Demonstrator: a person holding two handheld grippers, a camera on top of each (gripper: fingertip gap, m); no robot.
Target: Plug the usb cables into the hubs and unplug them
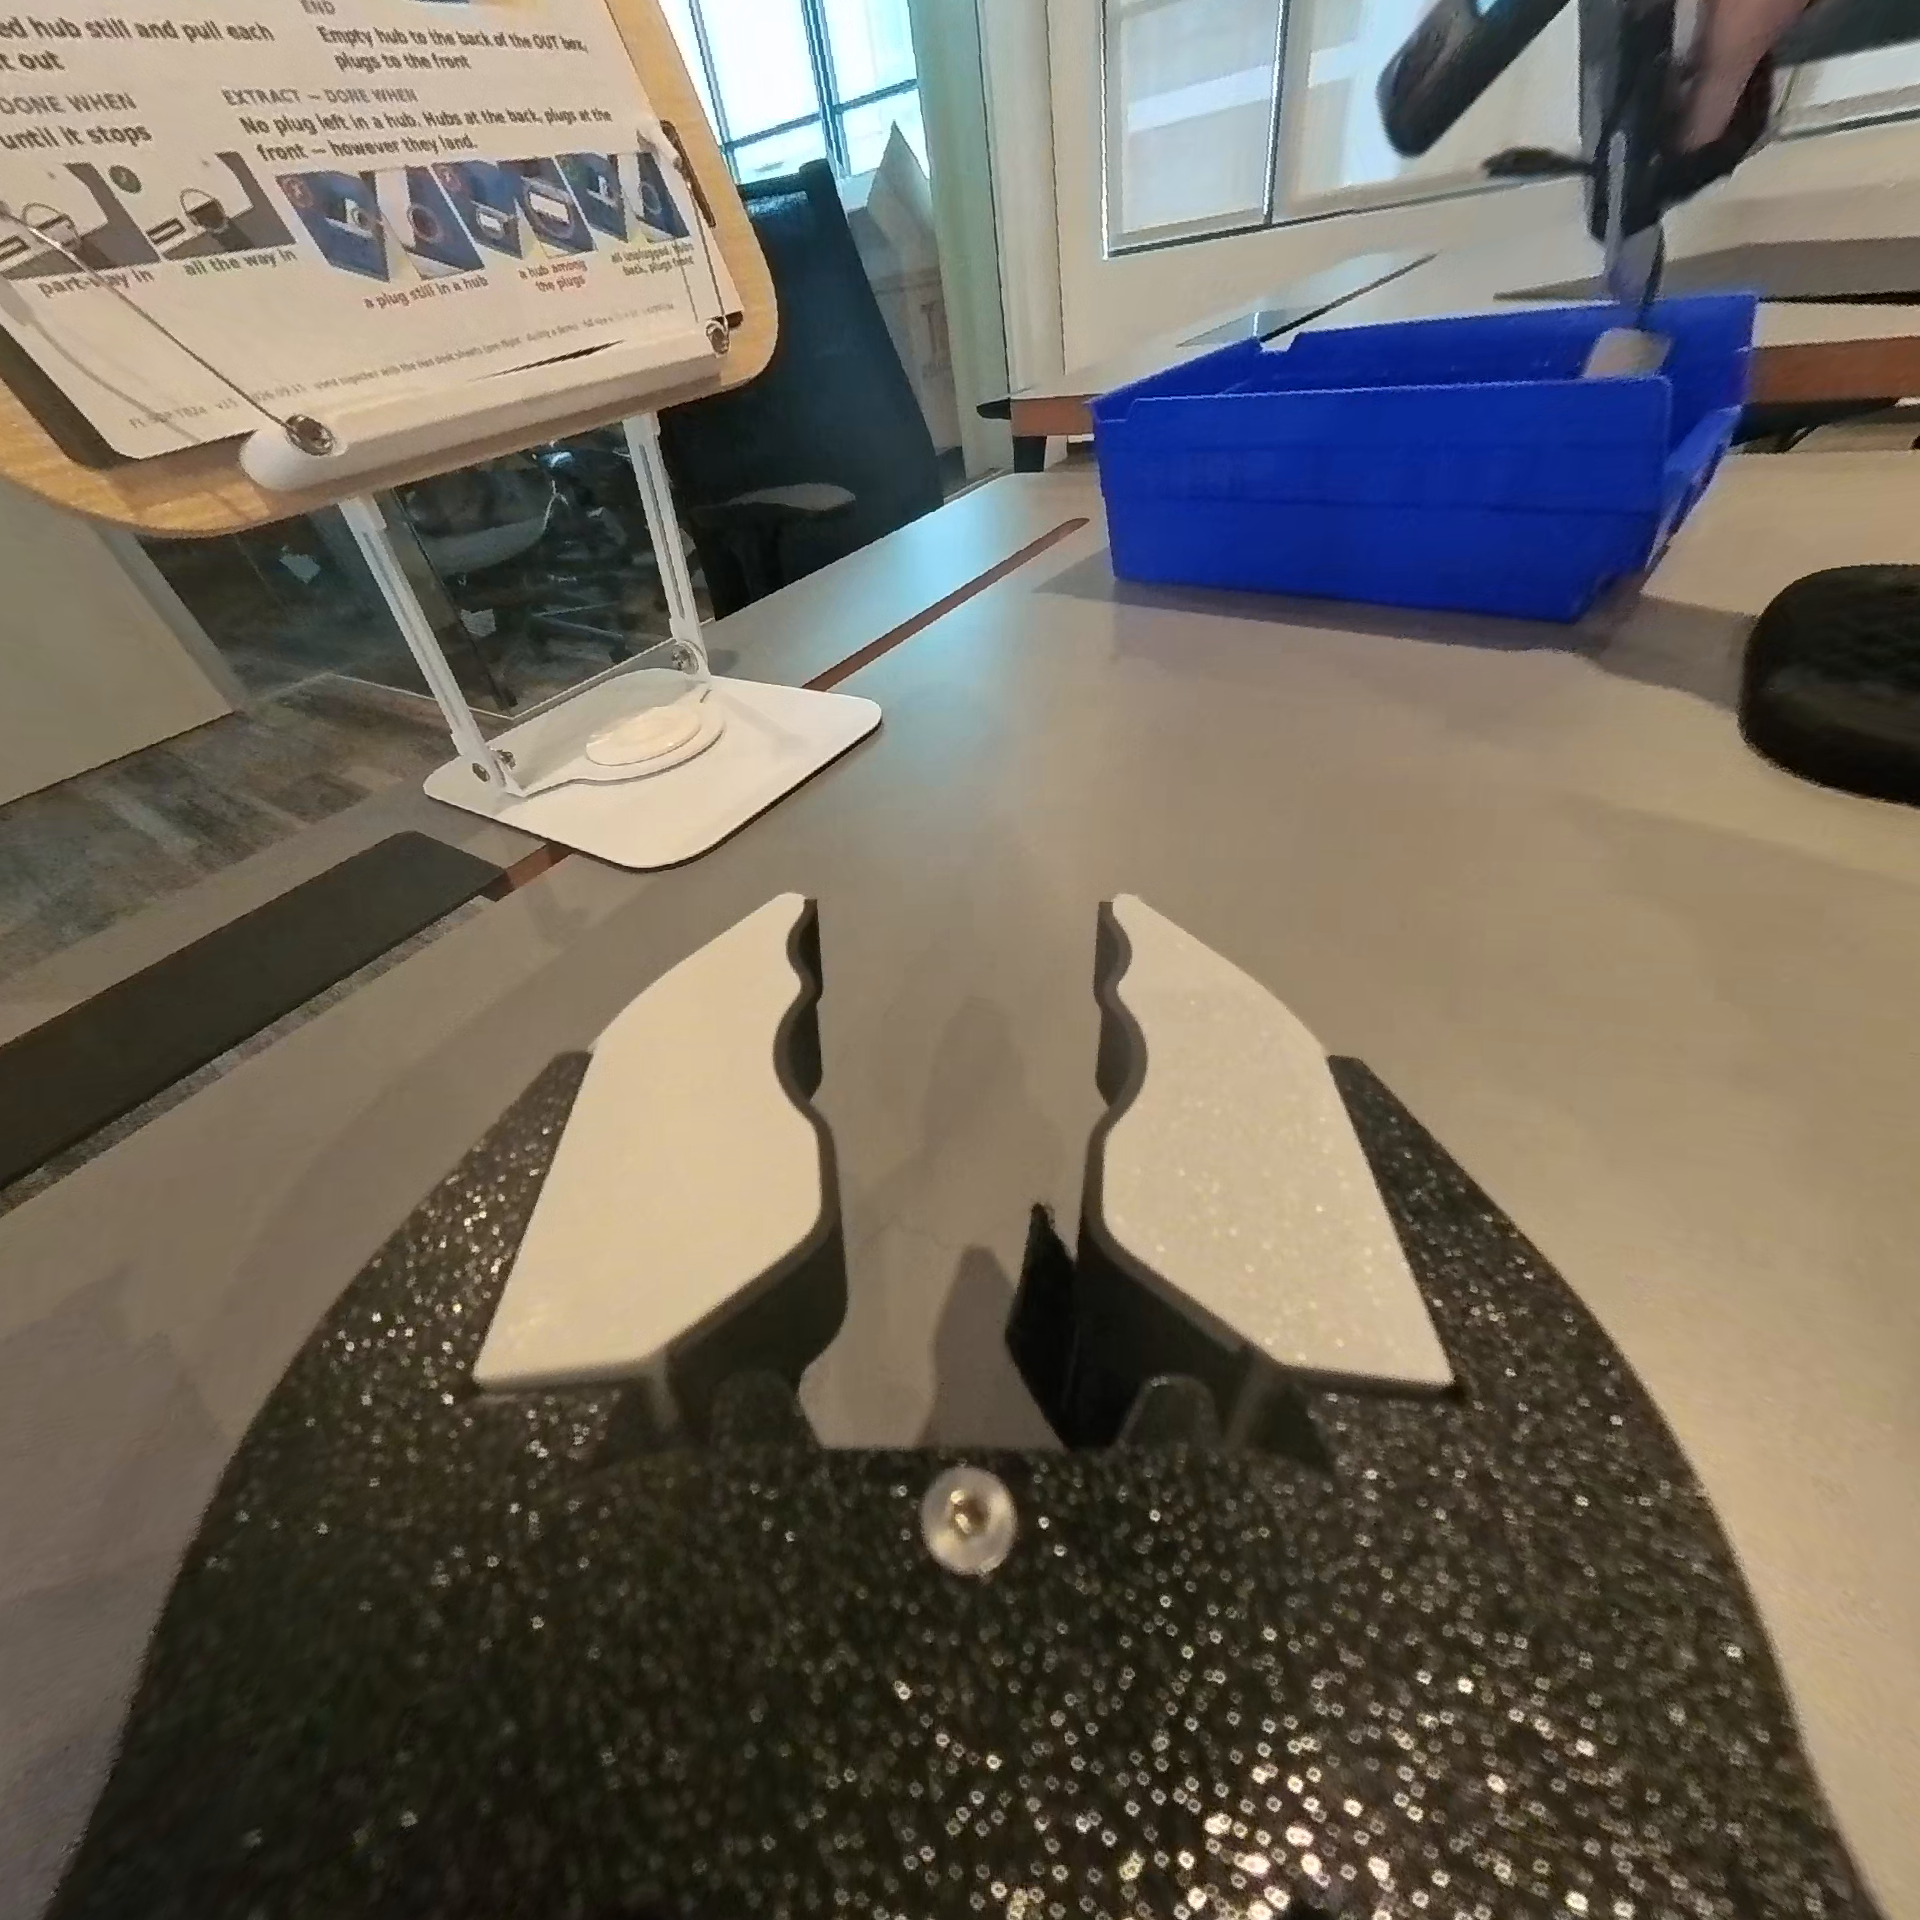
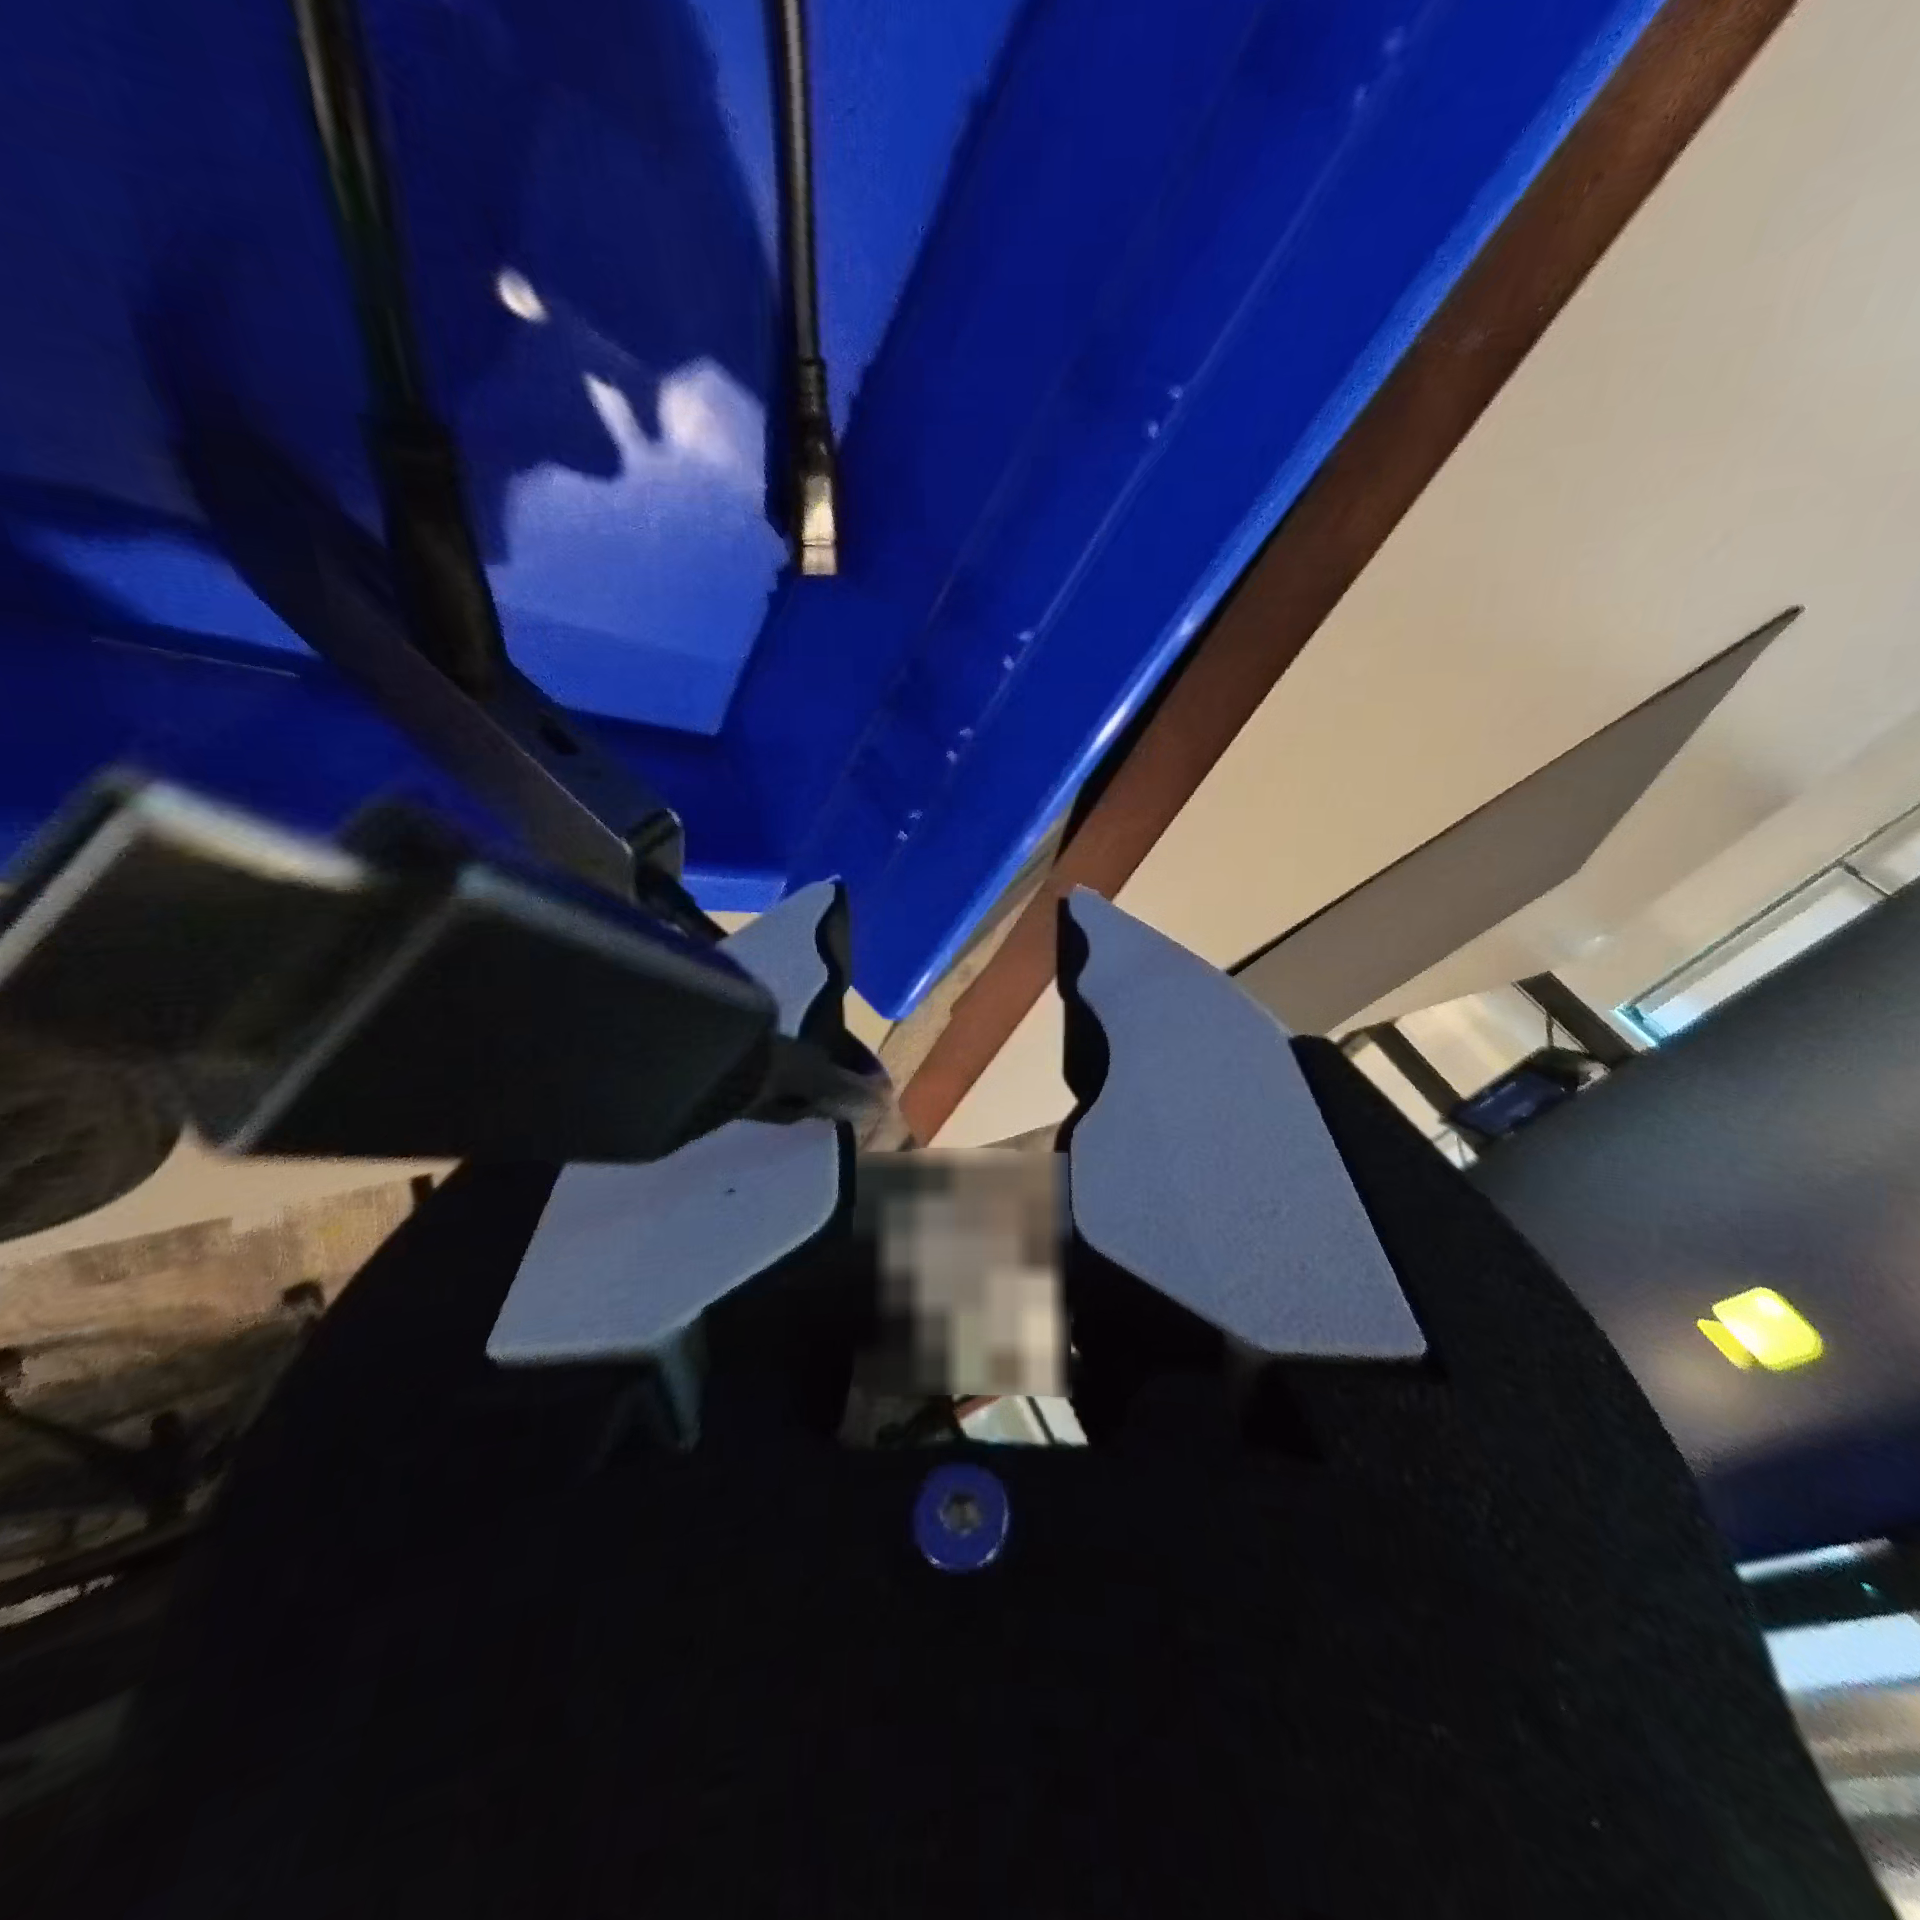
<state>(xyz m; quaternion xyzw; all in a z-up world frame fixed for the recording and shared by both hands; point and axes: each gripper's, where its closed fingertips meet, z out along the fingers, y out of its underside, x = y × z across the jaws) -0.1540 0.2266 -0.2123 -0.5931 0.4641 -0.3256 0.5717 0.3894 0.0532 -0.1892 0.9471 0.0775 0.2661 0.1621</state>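
Note:
My left gripper (image 1: 956, 914) is open and empty, low over the grey table (image 1: 1247, 831). A blue bin (image 1: 1382, 499) stands at the far right of that view, and my right gripper (image 1: 1631, 260) reaches down into it, blurred. In the right wrist view my right gripper (image 2: 951, 904) is open above the bin's inside (image 2: 1039, 416). A dark blurred hub (image 2: 468, 997) is at the left, crossing in front of the left finger, not between the jaws. Two black USB cables lie in the bin, one with a metal plug (image 2: 818, 509), the other (image 2: 426, 520) further left.
A stand with an instruction sheet (image 1: 364, 260) rests on a white base (image 1: 675, 769) at the left of the table. A black pad (image 1: 1839, 686) lies at the right edge. A black strip (image 1: 208, 997) runs along the table's left edge.

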